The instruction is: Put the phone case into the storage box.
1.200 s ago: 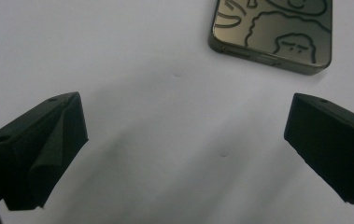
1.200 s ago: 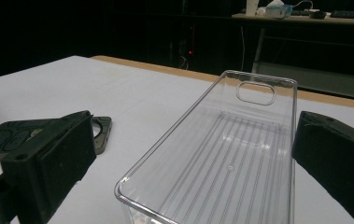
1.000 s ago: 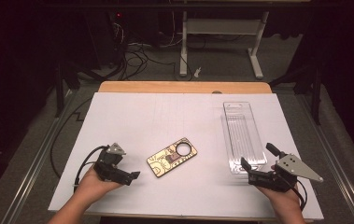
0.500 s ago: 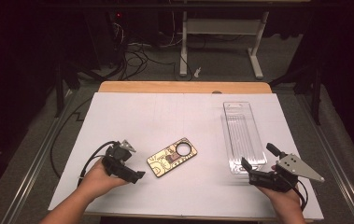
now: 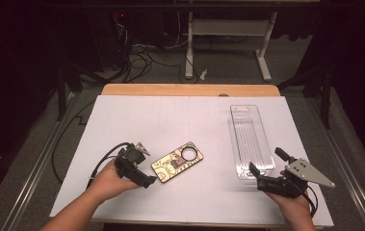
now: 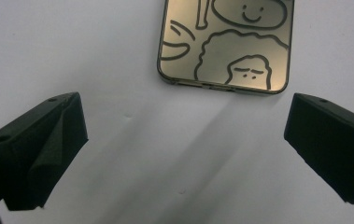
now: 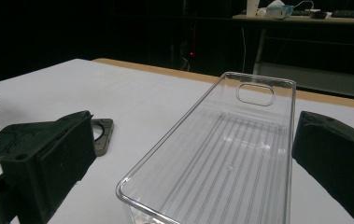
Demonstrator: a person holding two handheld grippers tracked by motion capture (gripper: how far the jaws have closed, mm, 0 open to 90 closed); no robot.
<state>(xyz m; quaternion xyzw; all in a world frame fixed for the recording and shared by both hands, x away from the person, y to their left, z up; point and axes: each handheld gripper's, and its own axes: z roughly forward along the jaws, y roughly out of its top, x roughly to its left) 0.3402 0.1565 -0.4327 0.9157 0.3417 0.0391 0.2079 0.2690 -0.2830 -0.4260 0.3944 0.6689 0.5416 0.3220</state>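
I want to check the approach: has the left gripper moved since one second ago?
Yes. In the high view the left gripper has moved right, toward the phone case, which has stayed put; its open jaws now almost reach it.

Phone case (image 6: 223, 44) glossy gold, mirror-smooth; tray (image 7: 230, 154) clear ribbed plastic; desk (image 5: 170, 120) matt white paper, wood edge at 12 o'clock.
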